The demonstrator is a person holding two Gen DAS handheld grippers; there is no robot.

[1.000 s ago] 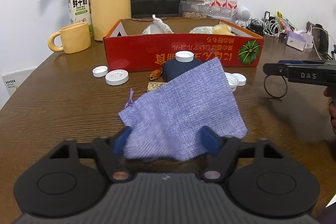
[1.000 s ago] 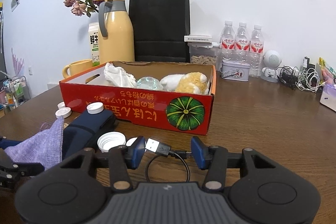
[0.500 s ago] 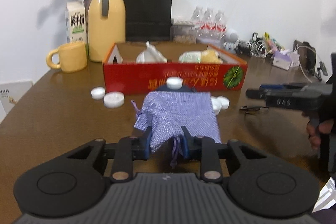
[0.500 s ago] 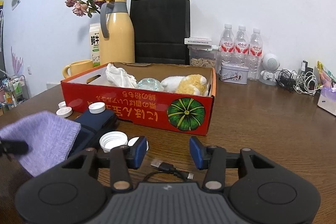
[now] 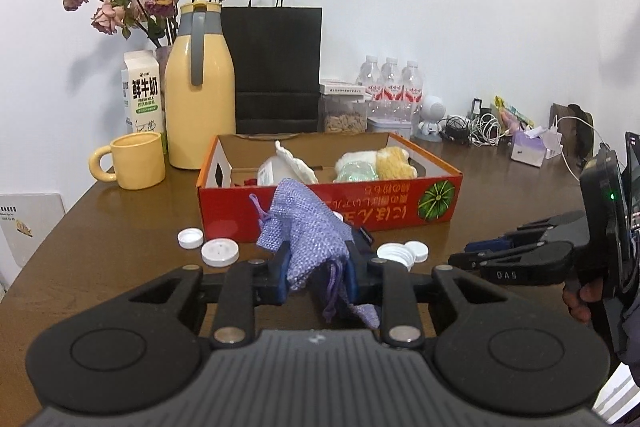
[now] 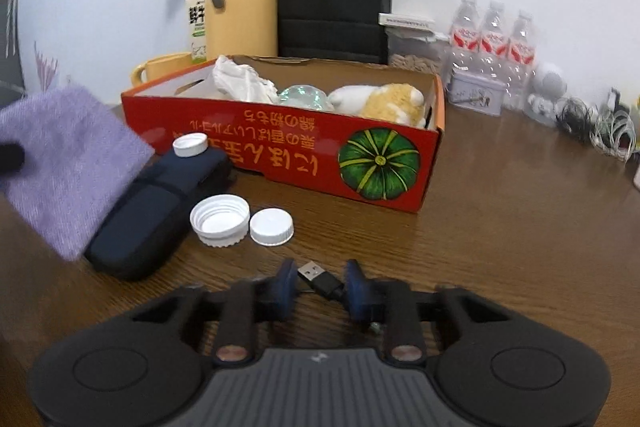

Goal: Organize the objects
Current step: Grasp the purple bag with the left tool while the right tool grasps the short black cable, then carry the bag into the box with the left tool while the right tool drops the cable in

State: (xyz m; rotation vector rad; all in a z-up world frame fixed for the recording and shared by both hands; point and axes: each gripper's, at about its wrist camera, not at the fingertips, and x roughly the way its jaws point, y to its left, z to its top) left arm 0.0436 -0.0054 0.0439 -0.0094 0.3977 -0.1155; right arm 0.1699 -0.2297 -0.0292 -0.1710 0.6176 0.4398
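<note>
While the left gripper point(image 5: 317, 269) pinches the purple drawstring pouch point(image 5: 306, 227) aloft before the red box point(image 5: 400, 211), the right gripper point(image 6: 321, 285) has been closing around the near USB plug point(image 6: 320, 277); bottle caps point(image 6: 271, 227) and dark case point(image 6: 156, 207) remain outside.

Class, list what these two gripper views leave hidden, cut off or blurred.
- Left view: the purple pouch covers the dark case behind it.
- Right view: the USB cable runs under the right gripper; its far end is hidden.
- Right view: the pouch is blurred and cut off by the left edge.
</note>
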